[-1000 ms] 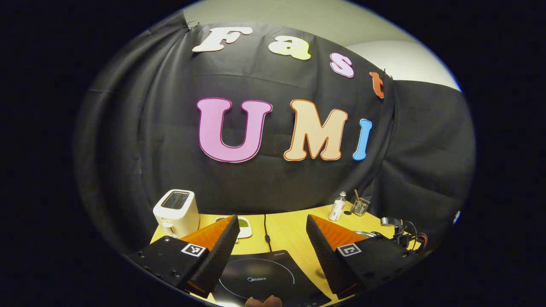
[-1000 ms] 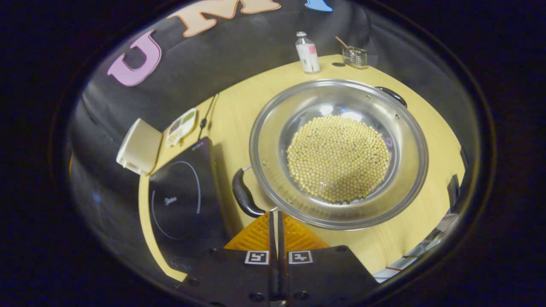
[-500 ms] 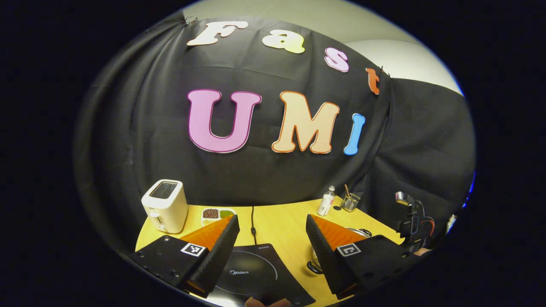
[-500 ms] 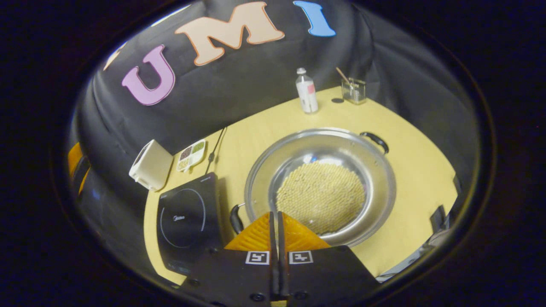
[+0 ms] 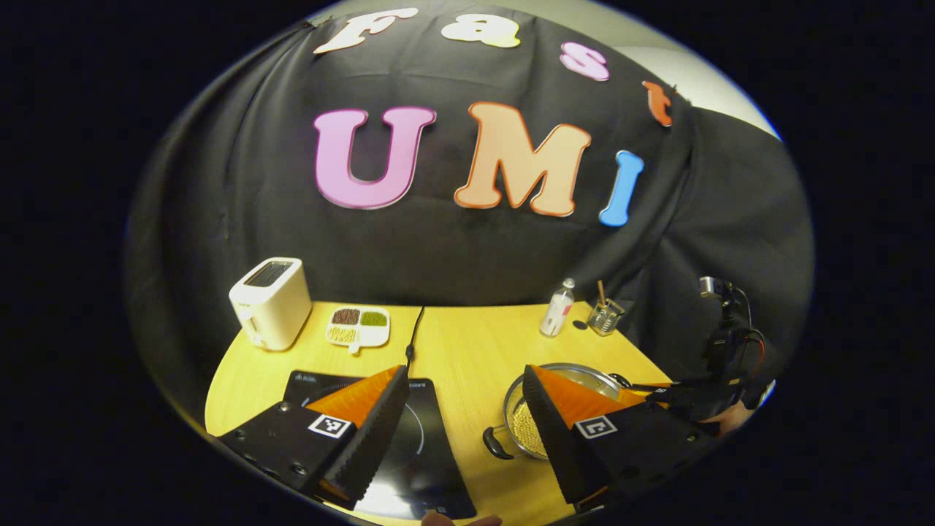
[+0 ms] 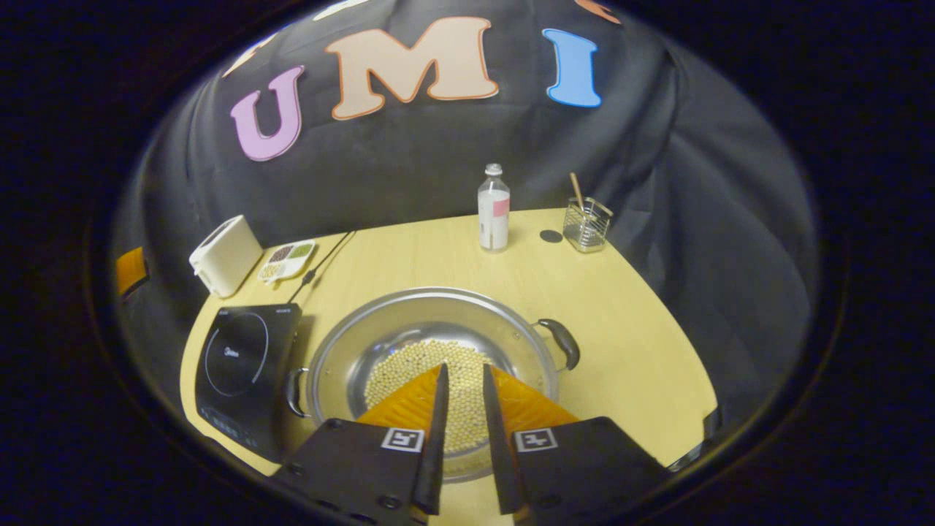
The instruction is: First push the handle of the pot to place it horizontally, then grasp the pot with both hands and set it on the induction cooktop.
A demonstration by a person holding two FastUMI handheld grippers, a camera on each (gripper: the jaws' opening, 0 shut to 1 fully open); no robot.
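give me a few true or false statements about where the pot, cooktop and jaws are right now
1. The pot sits on the cooktop. False: it stands on the table beside the cooktop.
2. The pot holds pale beans. True.
3. The left gripper has its jaws wide apart. True.
4. The right gripper is clamped on a pot handle. False: its jaws stand slightly apart above the pot, holding nothing.
5. The bottle stands at the back of the table near the glass holder. True.
6. The toaster lies inside the pot. False: it stands on the table's far left corner.
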